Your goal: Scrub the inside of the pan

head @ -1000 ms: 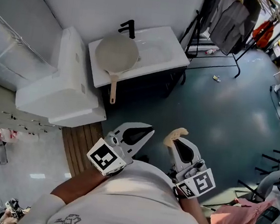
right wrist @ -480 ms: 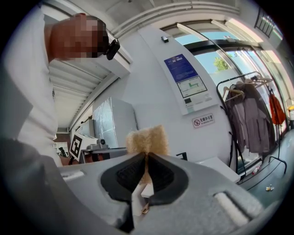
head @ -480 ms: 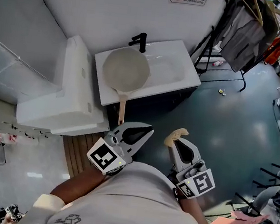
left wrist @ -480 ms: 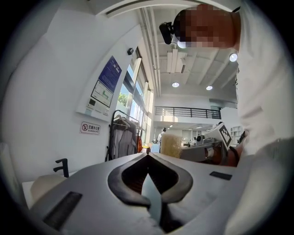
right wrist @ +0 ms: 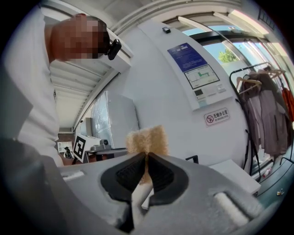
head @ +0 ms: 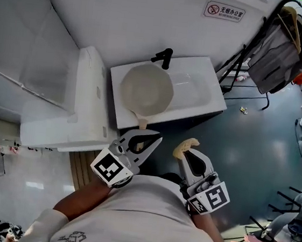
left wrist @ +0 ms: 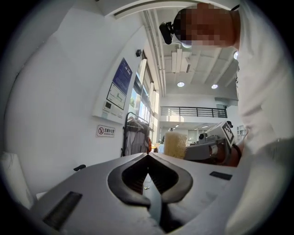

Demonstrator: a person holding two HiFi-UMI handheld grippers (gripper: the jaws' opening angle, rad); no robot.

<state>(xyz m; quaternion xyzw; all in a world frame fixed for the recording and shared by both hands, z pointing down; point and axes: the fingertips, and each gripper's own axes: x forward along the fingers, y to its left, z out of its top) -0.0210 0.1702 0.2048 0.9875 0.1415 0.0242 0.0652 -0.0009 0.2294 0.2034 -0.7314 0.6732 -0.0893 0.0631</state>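
A pale round pan (head: 147, 90) lies on the left part of a white washbasin (head: 196, 104), its handle (head: 142, 123) pointing toward me over the front edge. My left gripper (head: 157, 138) is shut and empty, its tip just below the handle's end. In the left gripper view the jaws (left wrist: 148, 156) meet with nothing between them. My right gripper (head: 183, 151) is shut on a tan sponge (head: 185, 144), held to the right of the left one, short of the basin. The sponge (right wrist: 147, 140) sticks up past the jaws in the right gripper view.
A black tap (head: 164, 56) stands behind the pan. A white toilet (head: 68, 108) sits left of the basin. A rack of clothes (head: 283, 46) stands at the right by the wall. The floor (head: 252, 140) is dark blue-grey, and a wooden mat (head: 81, 166) lies under the toilet's front.
The basin and pan have come nearer and shifted right in the head view as the person stepped closer. Both grippers keep their pose and grip; the left tip now nearly reaches the pan's handle.
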